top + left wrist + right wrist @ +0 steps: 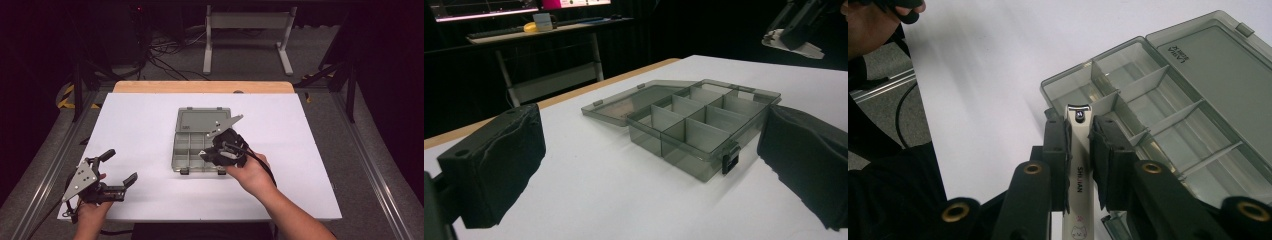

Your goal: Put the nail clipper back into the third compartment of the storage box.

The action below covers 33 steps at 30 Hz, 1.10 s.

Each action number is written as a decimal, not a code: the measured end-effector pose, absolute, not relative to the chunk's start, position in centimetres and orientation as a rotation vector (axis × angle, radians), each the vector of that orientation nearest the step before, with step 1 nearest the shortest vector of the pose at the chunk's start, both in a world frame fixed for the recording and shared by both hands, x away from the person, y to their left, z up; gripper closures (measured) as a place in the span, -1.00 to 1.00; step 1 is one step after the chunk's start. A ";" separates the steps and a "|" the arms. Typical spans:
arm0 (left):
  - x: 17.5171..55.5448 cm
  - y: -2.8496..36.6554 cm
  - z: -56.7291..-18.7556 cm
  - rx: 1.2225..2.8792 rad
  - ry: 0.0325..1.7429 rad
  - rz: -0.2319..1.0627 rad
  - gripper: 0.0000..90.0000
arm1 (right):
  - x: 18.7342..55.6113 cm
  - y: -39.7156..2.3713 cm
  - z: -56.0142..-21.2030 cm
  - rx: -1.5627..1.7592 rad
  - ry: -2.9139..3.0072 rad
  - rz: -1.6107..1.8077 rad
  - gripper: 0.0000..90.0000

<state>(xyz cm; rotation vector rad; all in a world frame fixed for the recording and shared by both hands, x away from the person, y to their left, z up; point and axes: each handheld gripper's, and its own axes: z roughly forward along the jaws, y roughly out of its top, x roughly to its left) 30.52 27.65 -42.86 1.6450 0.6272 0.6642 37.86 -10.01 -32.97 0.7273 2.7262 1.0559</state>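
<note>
A white table carries a smoky grey, see-through organiser box near its middle; the box's lid is thrown fully open and lies flat on the table on the far side, still joined at the hinge; the tray part is split by dividers into several compartments, and those that can be seen hold nothing; a dark latch sits on the tray's near wall.

The right gripper hangs over the near right corner of the tray, held by the person's right hand, whose forearm comes in from the near right; its two black jaws are pressed together on a silver nail clipper, which stands lengthwise between the pads with its cutting end sticking out past the jaw tips; in the right gripper view that end points toward the near corner compartments of the tray, though whether the clipper touches the box cannot be told; lettering runs along the clipper's body.

The left gripper rests low at the near left part of the table, well apart from the box, held by the left hand; its jaws stand wide apart with nothing between them; in the left gripper view the box lies beyond and between the two black pads, with the right gripper high at the far right.
</note>
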 end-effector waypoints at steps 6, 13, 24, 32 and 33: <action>30.5 27.8 -42.8 1.643 0.627 0.663 -1.00 | 39.4 -10.1 -32.5 0.754 2.695 1.060 0.73; 30.6 27.7 -42.9 1.646 0.627 0.662 -1.00 | 41.2 -10.2 -32.6 0.789 2.675 1.059 0.73; 30.6 27.7 -42.9 1.644 0.627 0.663 -1.00 | 44.1 -10.3 -33.2 0.875 2.645 1.069 0.73; 30.6 27.7 -42.9 1.644 0.627 0.663 -1.00 | 45.9 -10.3 -34.1 0.933 2.627 1.065 0.73; 30.7 27.7 -42.9 1.643 0.627 0.663 -1.00 | 46.1 -10.2 -34.2 0.943 2.626 1.066 0.73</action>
